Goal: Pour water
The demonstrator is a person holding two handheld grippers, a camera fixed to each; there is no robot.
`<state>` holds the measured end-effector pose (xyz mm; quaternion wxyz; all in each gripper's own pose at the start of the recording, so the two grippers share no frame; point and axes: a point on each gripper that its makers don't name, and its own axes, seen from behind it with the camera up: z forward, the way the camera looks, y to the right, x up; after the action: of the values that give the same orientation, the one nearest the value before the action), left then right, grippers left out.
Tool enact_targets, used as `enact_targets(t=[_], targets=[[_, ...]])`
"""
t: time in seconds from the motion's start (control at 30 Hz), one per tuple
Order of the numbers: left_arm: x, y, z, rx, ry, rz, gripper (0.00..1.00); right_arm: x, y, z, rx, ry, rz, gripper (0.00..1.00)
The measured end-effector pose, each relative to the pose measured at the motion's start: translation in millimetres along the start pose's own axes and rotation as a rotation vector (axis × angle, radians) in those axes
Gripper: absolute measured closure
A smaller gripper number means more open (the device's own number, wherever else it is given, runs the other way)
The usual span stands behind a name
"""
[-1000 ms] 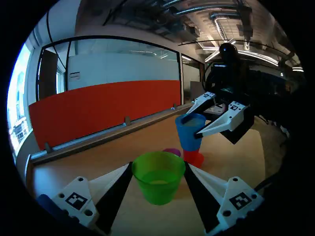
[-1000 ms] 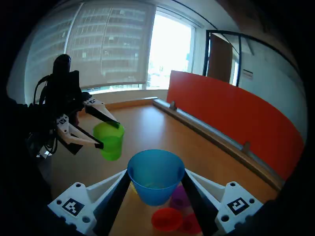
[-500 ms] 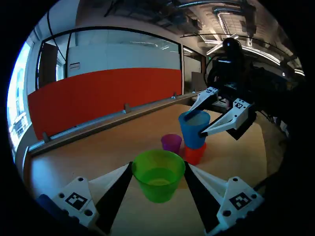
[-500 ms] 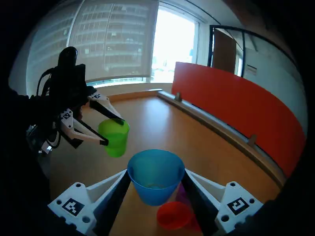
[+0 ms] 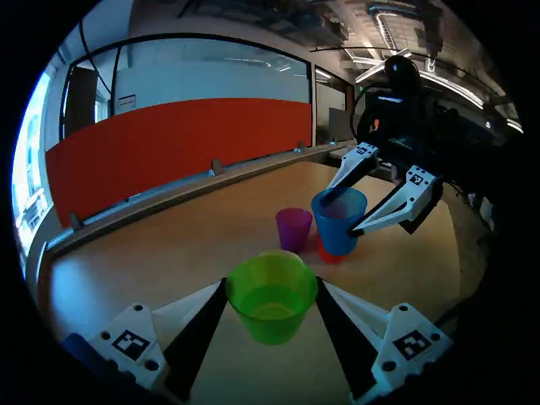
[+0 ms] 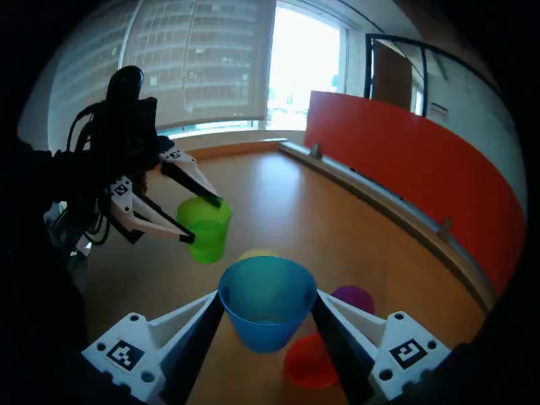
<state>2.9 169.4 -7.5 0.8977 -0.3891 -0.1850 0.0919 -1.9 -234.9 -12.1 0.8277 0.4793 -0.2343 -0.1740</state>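
both have dropped toward the table (image 5: 169, 250): left gripper (image 5: 270, 285) clamped on the upright green cup (image 5: 271, 317), water inside; right gripper (image 6: 267, 294) clamped on the upright blue cup (image 6: 267, 327), well apart, so pouring looks not begun.

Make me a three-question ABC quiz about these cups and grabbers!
1. Where is the purple plastic cup? A on the wooden table B in a gripper C on the windowsill
2. The plastic cup in the right gripper is: A red B blue C yellow
3. The left gripper is: A open B shut on the green plastic cup C lying down
Answers: 1A, it stands on the tabletop; 2B, the blue plastic cup sits between its fingers; 3B, both fingers press the cup.
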Motion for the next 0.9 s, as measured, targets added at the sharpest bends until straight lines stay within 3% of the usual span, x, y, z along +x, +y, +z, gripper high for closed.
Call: enact_targets(t=[0.9], targets=[[-45, 5.8, 12.8, -0.012, -0.084, -0.008, 0.10, -51, -28, 31.5, 0.057, -0.076, -0.025, 0.10]])
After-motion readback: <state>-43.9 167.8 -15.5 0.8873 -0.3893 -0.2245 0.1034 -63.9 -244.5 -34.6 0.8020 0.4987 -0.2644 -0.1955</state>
